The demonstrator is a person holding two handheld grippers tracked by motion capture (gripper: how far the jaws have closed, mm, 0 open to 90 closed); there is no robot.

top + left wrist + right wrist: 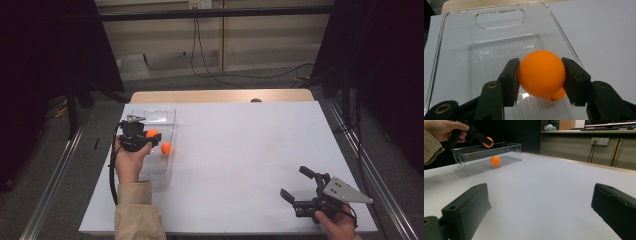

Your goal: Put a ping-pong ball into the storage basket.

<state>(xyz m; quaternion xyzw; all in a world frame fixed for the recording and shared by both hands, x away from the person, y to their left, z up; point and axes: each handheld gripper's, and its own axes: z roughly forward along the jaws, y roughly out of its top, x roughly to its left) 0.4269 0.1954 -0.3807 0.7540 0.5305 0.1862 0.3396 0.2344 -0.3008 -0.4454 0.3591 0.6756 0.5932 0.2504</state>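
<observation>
Orange plastic ball (541, 73) clamped in left gripper (541, 80) over clear plastic bin (454, 50): lower before releasing, avoid second ball (165, 147); right gripper (299, 186) open, empty.

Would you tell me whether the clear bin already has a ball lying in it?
Yes. One orange ball lies on the floor of the clear bin, while the left gripper holds a second ball above it.

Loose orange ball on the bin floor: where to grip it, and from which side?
Take the loose ball across its widest middle, coming straight down through the open top of the clear bin. It is round, so any pair of opposite sides works, but the bin walls likely block a sideways approach. The right gripper is open and empty.
</observation>
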